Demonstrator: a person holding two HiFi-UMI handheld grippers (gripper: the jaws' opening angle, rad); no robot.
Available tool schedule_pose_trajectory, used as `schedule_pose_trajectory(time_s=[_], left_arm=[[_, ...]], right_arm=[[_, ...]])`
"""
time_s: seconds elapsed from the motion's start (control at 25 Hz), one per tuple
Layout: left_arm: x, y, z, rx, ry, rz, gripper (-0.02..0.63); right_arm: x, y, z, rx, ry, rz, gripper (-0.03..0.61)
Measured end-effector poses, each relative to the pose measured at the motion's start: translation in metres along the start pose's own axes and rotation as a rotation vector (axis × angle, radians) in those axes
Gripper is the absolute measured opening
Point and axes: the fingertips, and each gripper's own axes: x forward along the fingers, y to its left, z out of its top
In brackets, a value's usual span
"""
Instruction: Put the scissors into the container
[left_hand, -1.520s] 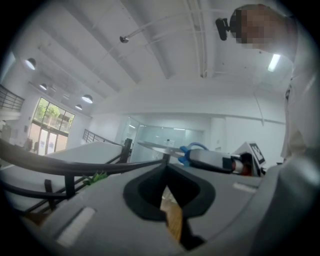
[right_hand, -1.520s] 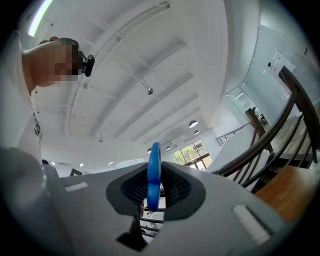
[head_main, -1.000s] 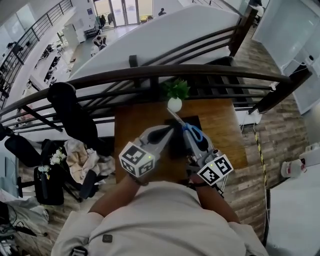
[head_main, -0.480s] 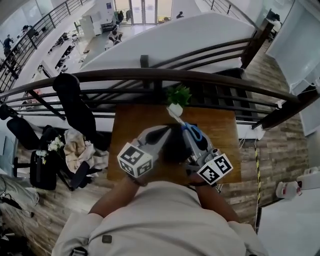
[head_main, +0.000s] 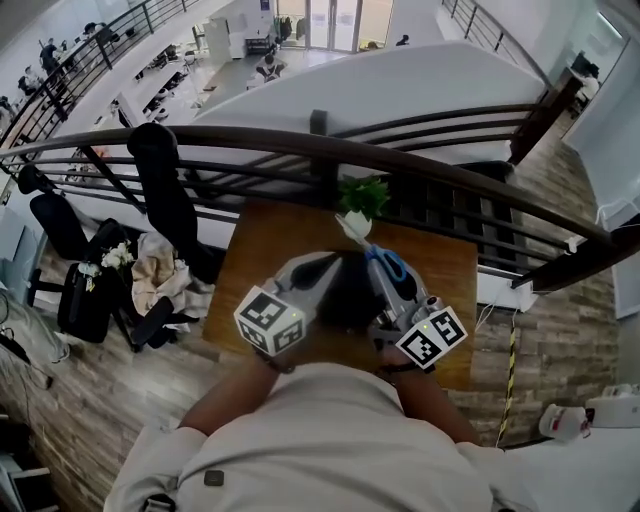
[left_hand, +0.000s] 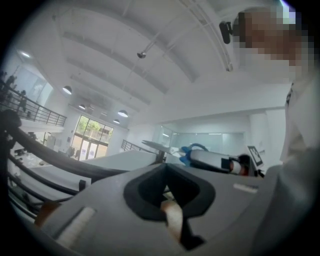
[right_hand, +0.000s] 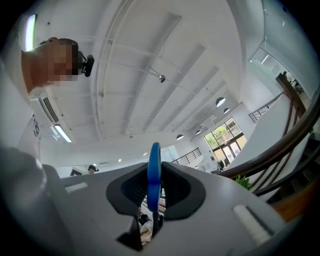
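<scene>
Blue-handled scissors (head_main: 388, 263) are held in the air over the wooden table (head_main: 262, 240). Their blades point up the picture toward a small white plant pot (head_main: 352, 226). My right gripper (head_main: 382, 274) is shut on a blue handle loop, which stands on edge between its jaws (right_hand: 154, 172). My left gripper (head_main: 334, 266) hovers just left of it, jaws drawn together with nothing seen between them. In the left gripper view the scissors (left_hand: 193, 149) and the right gripper show ahead to the right. A dark shape (head_main: 345, 296) lies under both grippers; I cannot tell what it is.
A dark curved railing (head_main: 300, 146) runs behind the table, with a drop to a lower floor beyond it. A chair draped with a black coat (head_main: 165, 200) and a pile of bags and cloth (head_main: 150, 285) stand left of the table.
Both grippers keep the same pose in front of me, scissors still gripped. The table, railing and floor have swung round in the head view as I turn.
</scene>
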Motion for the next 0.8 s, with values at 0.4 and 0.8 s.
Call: schedule_pose_trajectory(time_s=[0.4,0.8], left_arm=[[0.005,-0.022,-0.031,-0.013,0.012,0.114,0.003],[0.019,-0.017,-0.034,-0.022,0.021,0.152,0.003]], right_arm=[[-0.028,-0.017,-0.019,0.077,0.073,0.095,0.057],[-0.038,-0.051,-0.016,0.126,0.093,0.081,0.057]])
